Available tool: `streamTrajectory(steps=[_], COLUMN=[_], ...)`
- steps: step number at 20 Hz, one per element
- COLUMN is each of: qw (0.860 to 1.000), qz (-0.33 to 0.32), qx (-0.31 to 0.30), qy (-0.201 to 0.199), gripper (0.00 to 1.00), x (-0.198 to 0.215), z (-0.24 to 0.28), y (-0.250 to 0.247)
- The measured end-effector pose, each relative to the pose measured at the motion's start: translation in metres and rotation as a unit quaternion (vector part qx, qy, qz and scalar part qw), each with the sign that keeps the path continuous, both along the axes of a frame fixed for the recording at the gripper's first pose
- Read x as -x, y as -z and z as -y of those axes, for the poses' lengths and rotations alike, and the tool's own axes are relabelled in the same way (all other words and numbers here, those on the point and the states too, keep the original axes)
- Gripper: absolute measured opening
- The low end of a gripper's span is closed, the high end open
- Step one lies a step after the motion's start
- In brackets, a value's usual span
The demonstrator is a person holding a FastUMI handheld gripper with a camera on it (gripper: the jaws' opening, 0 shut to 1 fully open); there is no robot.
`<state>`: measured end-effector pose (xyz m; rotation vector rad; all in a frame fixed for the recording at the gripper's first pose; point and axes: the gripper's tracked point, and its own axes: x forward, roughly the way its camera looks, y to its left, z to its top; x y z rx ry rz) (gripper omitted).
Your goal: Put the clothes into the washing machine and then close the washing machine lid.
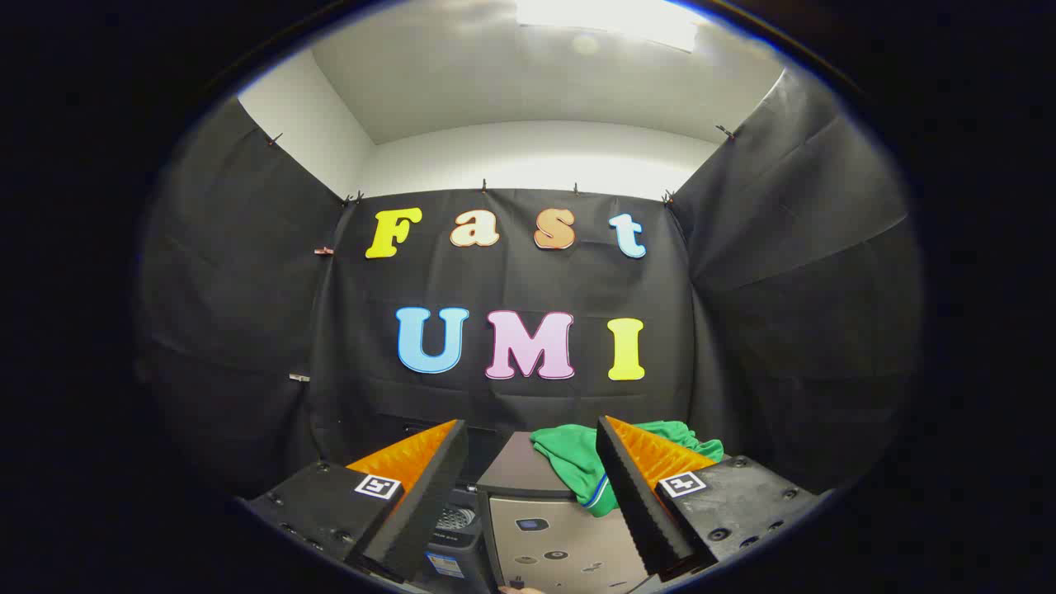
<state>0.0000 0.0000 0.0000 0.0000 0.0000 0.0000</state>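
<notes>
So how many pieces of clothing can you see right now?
1: a green garment draped on the washing machine, beyond the open gripper, partly behind one finger; more may be hidden.

The claw (532, 495) is held level, fingers seemingly spread apart, gripping nothing.

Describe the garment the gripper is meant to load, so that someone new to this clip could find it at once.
Beyond the open gripper, in front of the booth's black cloth wall, stands a washing machine with a grey lid. The green garment lies crumpled on its top, draping over the front edge beside the far finger. It is the only bright green, soft thing there, with a blue-and-white trim.
</notes>
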Motion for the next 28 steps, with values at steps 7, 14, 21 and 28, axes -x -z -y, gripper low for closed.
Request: streamTrajectory(steps=[7,14,21,28], qw=[1.000,1.000,1.000,1.000], qz=[0.000,0.004,0.000,-0.004], qx=[-0.001,-0.001,-0.002,-0.002], qy=[0.002,0.008,0.003,0.009], gripper=[0.98,0.98,0.98,0.98], x=[0.0005,0.0009,0.0004,-0.0046], z=[0.0024,0.0066,0.0055,0.0094], y=[-0.0008,-0.0035,-0.0011,0.0001])
